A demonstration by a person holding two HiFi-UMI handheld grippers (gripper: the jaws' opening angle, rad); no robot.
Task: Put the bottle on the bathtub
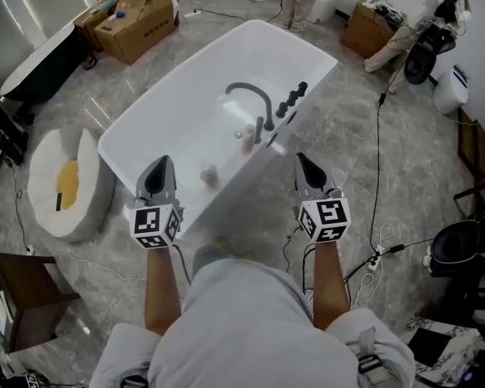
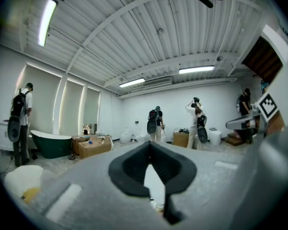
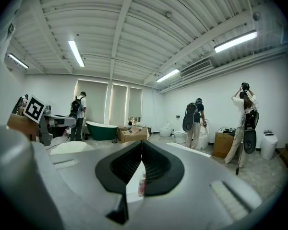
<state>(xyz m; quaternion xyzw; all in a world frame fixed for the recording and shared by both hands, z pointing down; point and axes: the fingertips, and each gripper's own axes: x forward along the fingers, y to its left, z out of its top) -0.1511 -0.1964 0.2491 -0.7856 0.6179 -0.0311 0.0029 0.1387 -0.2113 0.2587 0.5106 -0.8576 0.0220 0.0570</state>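
Left gripper (image 1: 162, 164) and right gripper (image 1: 301, 160) hover over the white bathtub's (image 1: 145, 120) near rim, fingers pressed together, empty; pink bottle (image 1: 209, 175) upright between them

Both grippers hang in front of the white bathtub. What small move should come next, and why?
Probably open the right gripper first. Its jaws stand together and hold nothing, while the small pink bottle shows beyond them, in line with their gap, at the bathtub. Shut jaws cannot take it.
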